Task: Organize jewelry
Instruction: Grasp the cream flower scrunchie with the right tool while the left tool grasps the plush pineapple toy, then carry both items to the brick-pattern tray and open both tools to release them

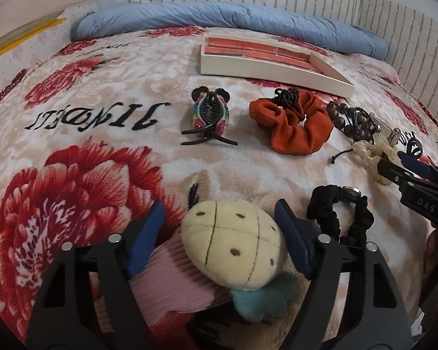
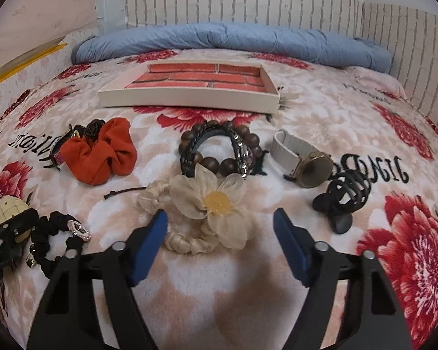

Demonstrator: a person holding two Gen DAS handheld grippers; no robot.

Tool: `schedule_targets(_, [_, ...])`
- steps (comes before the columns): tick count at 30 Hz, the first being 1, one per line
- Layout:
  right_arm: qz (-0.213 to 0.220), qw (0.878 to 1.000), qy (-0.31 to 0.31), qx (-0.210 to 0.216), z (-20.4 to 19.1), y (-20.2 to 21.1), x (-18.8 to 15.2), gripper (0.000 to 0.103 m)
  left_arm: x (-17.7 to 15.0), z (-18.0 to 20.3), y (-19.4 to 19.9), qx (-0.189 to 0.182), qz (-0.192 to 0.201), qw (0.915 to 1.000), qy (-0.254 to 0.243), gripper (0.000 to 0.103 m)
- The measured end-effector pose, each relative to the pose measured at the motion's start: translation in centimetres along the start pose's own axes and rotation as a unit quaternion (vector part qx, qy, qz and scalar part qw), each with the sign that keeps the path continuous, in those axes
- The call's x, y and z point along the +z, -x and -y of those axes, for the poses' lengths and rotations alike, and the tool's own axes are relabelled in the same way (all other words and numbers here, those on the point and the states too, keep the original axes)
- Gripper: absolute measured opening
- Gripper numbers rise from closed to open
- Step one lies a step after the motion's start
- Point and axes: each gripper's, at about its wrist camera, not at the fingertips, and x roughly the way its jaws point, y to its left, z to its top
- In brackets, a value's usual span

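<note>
My left gripper [image 1: 219, 204] straddles a plush pineapple hair tie [image 1: 233, 245] with pink pleated fabric, lying on the floral blanket. Its blue pads stand close beside the plush, and I see no squeeze. My right gripper [image 2: 219, 211] is open over a cream flower scrunchie [image 2: 207, 204], whose petals lie between the fingertips without touching them. A brick-patterned tray [image 2: 189, 99] sits beyond, with nothing in it. An orange scrunchie [image 2: 99, 154], a wooden bead bracelet [image 2: 219, 148], a watch [image 2: 306, 163], two claw clips [image 1: 210, 113] [image 2: 344, 198] and a black scrunchie [image 1: 335, 213] are spread across the blanket.
A rolled blue quilt [image 1: 219, 17] lies along the far edge of the bed against a white brick-patterned wall. The wall also runs down the right side. A yellow-edged item [image 1: 23, 35] sits at the far left.
</note>
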Motion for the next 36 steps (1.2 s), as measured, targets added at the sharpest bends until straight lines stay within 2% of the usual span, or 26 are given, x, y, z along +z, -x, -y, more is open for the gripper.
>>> schedule_targets(4, [-0.018,1.000,-0.013,0.018,0.5,-0.8,0.0,0.049,0.1,0.2,-0.3,-0.008,-0.006,1.0000,-0.002,0.066])
schedule_targets(9, [-0.029,0.999,-0.024,0.031,0.9,-1.3,-0.1,0.043,0.2,0.2,-0.4,-0.018,-0.009,0.9998,-0.002,0.058])
schedule_targets(14, [-0.025,0.999,-0.026,0.038,0.9,-1.0,-0.1,0.032,0.3,0.0,-0.4,-0.027,-0.013,0.9995,0.004,0.054])
schedule_targets(26, [-0.007,0.998,-0.022,0.058,0.9,0.0,0.0,0.027,0.3,-0.2,0.8,-0.037,-0.004,0.9993,0.008,0.049])
schedule_targets(32, [0.009,0.998,-0.022,0.060,1.0,0.9,0.2,0.027,1.2,-0.4,2.3,-0.028,0.032,0.9991,-0.006,0.049])
schedule_targets(36, [0.026,0.997,-0.026,0.063,1.1,1.8,1.0,0.027,3.2,-0.9,3.3,-0.026,0.059,0.9979,-0.007,0.049])
